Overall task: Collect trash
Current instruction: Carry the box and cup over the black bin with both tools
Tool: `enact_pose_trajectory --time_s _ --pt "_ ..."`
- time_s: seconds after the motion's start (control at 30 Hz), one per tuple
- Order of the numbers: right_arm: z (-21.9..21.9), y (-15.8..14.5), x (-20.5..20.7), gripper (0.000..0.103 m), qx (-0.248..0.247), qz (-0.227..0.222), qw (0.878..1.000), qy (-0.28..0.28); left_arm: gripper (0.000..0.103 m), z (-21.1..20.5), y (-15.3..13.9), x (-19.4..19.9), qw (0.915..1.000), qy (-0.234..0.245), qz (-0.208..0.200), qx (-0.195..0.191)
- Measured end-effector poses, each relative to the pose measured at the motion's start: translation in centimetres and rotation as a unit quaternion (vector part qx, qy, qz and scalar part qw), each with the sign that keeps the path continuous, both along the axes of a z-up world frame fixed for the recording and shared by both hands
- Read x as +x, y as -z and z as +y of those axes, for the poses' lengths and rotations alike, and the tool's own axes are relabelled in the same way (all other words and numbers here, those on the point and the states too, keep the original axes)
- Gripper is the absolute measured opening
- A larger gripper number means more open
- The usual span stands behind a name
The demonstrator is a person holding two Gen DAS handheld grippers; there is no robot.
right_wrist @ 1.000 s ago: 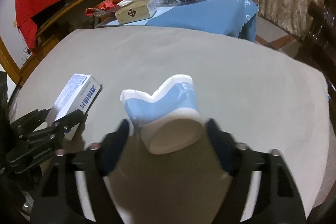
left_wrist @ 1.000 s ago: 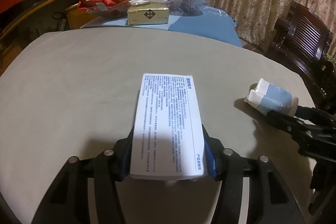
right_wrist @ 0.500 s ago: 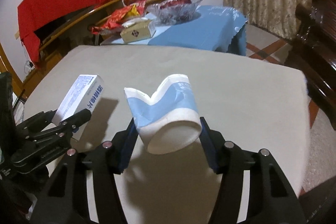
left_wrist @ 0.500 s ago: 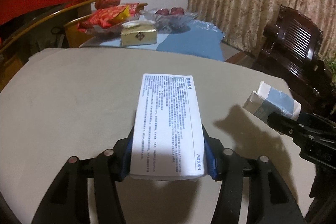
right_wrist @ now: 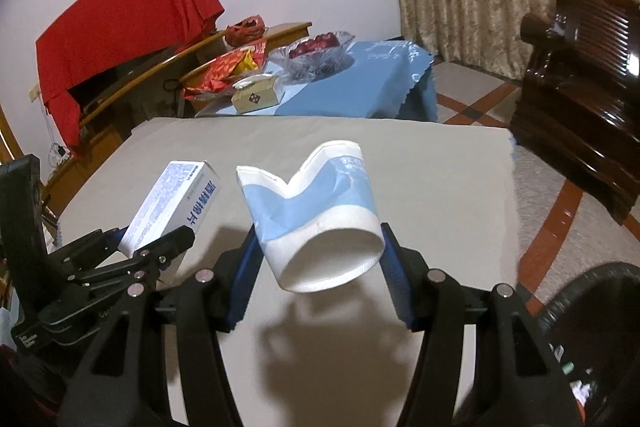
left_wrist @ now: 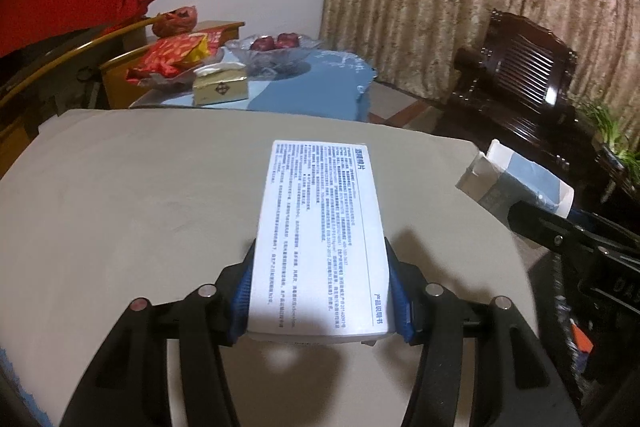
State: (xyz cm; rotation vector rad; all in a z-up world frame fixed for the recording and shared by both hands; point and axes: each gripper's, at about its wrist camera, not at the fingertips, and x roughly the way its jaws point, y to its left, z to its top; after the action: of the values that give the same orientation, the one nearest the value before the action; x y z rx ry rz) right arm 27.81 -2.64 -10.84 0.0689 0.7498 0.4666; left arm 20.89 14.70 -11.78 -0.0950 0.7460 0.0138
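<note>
My left gripper (left_wrist: 320,291) is shut on a white printed carton (left_wrist: 320,227), its blue pads pressing the carton's long sides above the beige tabletop (left_wrist: 140,207). In the right wrist view the carton (right_wrist: 176,203) and the left gripper (right_wrist: 160,247) show at the left. My right gripper (right_wrist: 316,267) is shut on a crumpled blue-and-white paper cup (right_wrist: 316,211), which is held in the air with its shadow on the table below. The cup (left_wrist: 516,183) and the right gripper (left_wrist: 560,231) appear at the right of the left wrist view.
A black bin (right_wrist: 592,327) with scraps inside shows at the lower right, beside the table's edge. Behind the beige table stands a blue-clothed table (right_wrist: 380,79) with a glass fruit bowl, a tissue box and snack bags. A dark wooden chair (right_wrist: 580,87) is at the right.
Both grippers have risen off the table with the carton and the cup. The right jaws closed onto the cup. The black bin has come into view at the lower right.
</note>
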Motion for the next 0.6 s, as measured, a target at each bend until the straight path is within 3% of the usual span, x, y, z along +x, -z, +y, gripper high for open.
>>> enact_pose_trajectory --time_s 0.6 --pt "-7.1 -4.6 -12.7 0.056 0.015 -0.032 0.999 0.041 0.055 -5.8 -5.0 -9.3 0.9966 0.073 -0.034 -0.016"
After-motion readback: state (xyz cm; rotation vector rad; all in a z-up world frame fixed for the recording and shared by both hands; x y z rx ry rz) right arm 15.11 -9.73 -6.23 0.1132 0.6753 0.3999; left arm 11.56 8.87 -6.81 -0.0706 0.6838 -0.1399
